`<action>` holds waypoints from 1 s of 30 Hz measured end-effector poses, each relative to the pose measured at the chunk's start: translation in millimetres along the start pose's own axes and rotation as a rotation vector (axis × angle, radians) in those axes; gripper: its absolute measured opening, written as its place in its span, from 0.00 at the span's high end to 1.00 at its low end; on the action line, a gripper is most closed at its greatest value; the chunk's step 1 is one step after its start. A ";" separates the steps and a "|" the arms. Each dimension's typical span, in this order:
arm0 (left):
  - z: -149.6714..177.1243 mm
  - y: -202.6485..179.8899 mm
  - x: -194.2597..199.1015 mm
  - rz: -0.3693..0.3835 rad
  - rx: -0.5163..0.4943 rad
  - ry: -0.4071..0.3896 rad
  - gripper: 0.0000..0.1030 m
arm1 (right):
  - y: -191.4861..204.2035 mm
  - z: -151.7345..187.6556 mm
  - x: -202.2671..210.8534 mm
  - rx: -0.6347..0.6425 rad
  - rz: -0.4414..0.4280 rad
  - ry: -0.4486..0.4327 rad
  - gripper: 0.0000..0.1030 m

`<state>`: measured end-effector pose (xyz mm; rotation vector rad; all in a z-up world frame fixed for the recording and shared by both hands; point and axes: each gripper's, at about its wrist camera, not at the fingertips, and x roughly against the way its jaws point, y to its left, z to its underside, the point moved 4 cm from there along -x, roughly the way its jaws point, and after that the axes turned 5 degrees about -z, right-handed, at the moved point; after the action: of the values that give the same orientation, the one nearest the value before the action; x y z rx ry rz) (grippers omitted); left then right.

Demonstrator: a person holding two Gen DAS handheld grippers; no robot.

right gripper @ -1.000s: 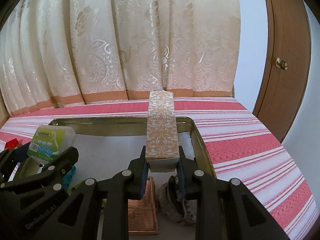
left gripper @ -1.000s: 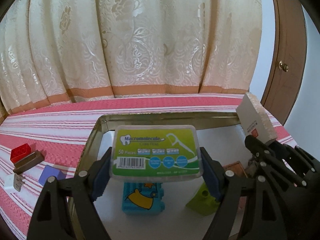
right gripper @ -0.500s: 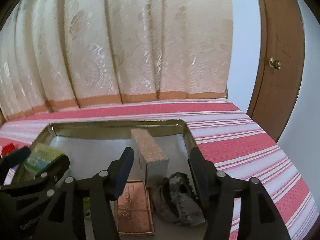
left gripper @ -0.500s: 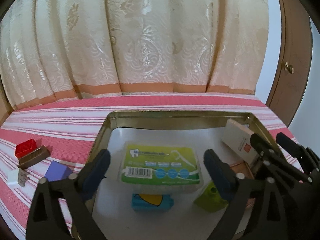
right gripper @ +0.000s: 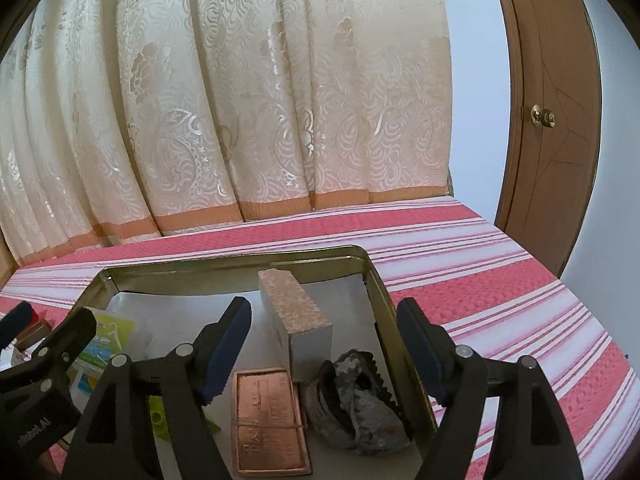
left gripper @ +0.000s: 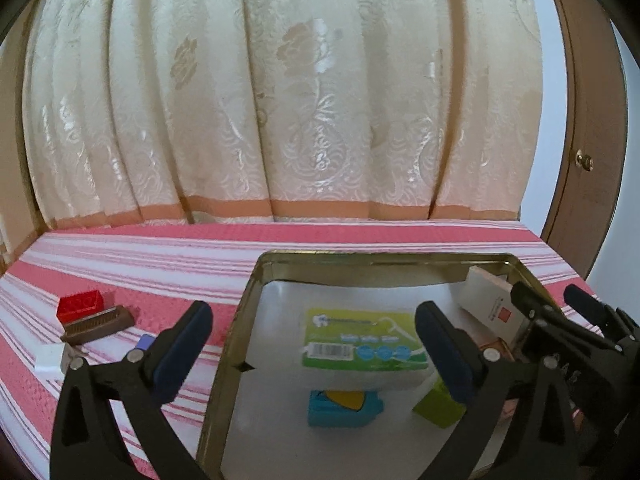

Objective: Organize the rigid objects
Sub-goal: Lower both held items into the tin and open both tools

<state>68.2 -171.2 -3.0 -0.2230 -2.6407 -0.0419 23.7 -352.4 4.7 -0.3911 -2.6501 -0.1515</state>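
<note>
while both jaws spread, just opening, nothing pinched, floss box [left gripper: 362,346] label too blurred to read.

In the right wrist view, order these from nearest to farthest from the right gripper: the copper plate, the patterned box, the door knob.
1. Copper plate: in the tray, under the right gripper.
2. Patterned box: in the tray, just beyond.
3. Door knob: far right, on the door.

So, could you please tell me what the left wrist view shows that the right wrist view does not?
Only the left wrist view shows the blue toy block in the tin tray and the white block on the striped cloth. Only the right wrist view shows the copper plate and grey crumpled lump. Both show the floss box, patterned carton and both open tools.
</note>
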 end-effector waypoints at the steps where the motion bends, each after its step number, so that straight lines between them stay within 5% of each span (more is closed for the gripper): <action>1: 0.7 2.8 -0.4 0.001 0.007 0.003 0.01 | -0.2 0.1 -0.4 0.000 0.000 -0.001 0.25; 15: 6.2 31.2 10.3 -0.058 0.004 -0.032 0.01 | 3.8 -4.4 30.6 -0.027 -0.002 -0.177 0.25; 30: 14.2 66.7 12.6 -0.077 0.023 -0.014 0.01 | 31.2 4.2 46.9 0.021 0.015 -0.223 0.25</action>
<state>61.6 -102.6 -10.3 -0.1139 -2.6611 -0.0363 -9.0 -310.2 23.5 -0.4445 -2.8641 -0.0785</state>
